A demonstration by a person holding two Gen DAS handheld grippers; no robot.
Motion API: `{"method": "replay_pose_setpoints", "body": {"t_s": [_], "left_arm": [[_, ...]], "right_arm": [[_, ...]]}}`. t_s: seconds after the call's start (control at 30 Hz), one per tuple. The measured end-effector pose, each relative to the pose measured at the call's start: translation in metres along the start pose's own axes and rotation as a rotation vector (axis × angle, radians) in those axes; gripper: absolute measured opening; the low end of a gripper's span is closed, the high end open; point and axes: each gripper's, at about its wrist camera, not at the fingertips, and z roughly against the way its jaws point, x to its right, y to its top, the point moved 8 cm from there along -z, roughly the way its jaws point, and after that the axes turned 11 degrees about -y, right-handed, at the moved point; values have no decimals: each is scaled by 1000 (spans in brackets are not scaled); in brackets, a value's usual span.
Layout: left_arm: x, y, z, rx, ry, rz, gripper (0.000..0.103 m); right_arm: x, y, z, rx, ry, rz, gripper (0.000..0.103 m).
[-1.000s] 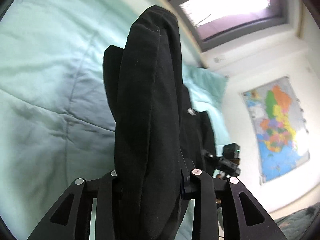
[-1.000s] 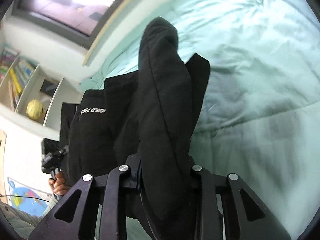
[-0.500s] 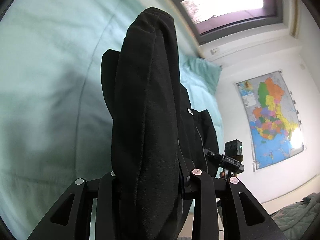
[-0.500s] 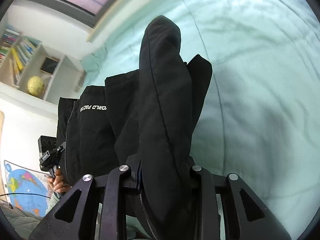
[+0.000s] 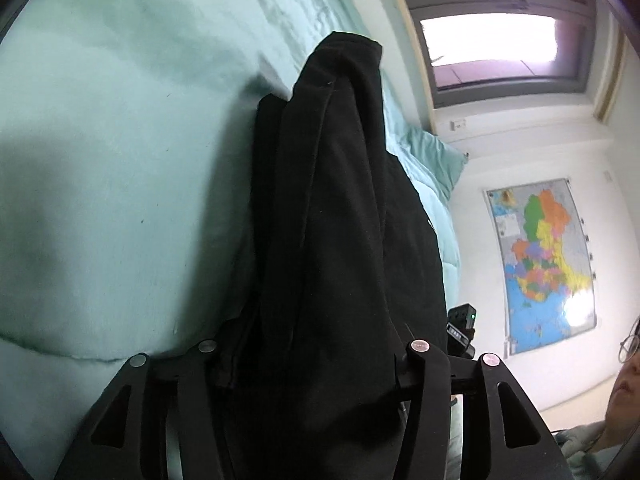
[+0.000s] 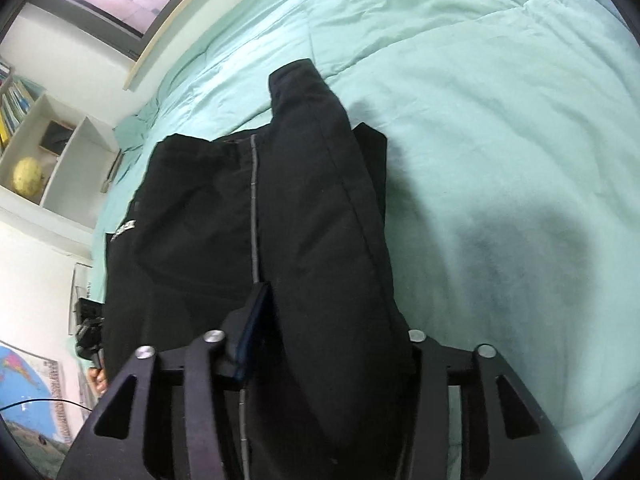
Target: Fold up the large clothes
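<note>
A thick fold of the black jacket (image 5: 332, 240) is clamped in the left tool (image 5: 312, 354), the cloth bulging out ahead of its fingers. Another fold of the same jacket (image 6: 248, 216) is gripped by the right tool (image 6: 316, 340); a grey zipper line (image 6: 254, 208) is seen just left of that fold. The rest of the garment is spread ahead of both tools on the mint-green quilted bed (image 6: 480, 100).
</note>
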Motion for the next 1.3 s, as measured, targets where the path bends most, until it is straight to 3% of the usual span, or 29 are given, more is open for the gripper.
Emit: {"method": "replay_pose_setpoints", "body": {"t_s": [0.07, 0.13, 0.3, 0.37, 0.47, 0.57, 0.63, 0.67, 0.77, 0.83, 0.9, 1.07, 1.1, 1.2, 1.3], "left_arm": [[5, -1, 4, 13, 26, -31, 54], [15, -3, 13, 46, 93, -81, 54], [56, -9, 51, 128, 335, -206, 55], [91, -12, 60, 164, 423, -311, 56], [138, -16, 41, 162, 418, -425, 62], [144, -17, 1, 125, 445, -438, 63], [135, -13, -27, 90, 506, -443, 63], [123, -14, -41, 60, 533, -426, 63], [96, -19, -67, 26, 632, -440, 62], [92, -17, -67, 43, 658, -459, 66], [90, -11, -63, 55, 628, -417, 66], [114, -28, -51, 48, 633, -467, 66], [123, -37, -49, 45, 607, -486, 66], [138, -59, -44, 49, 583, -513, 66], [124, -68, -53, 23, 661, -512, 66]], "right_arm": [[0, -3, 6, 15, -5, -5, 53], [3, -7, 14, 34, -49, -4, 62], [18, -19, 72, 168, -320, 11, 70], [2, -21, 97, 215, -331, 40, 70], [-60, -16, 113, 263, -263, 138, 70], [-133, -6, 81, 225, -208, 219, 67], [-170, -1, 46, 160, -166, 263, 40], [-184, 2, 22, 113, -168, 269, 40], [-187, 8, -32, 60, -298, 282, 41], [-178, 9, -57, 8, -255, 209, 41], [-167, 10, -56, -10, -204, 158, 40], [-160, -10, -9, 27, -143, 157, 48], [-162, -14, 7, 50, -139, 170, 56], [-165, -48, 51, 123, -190, 247, 60], [-160, -89, 52, 92, -257, 302, 60]]}}
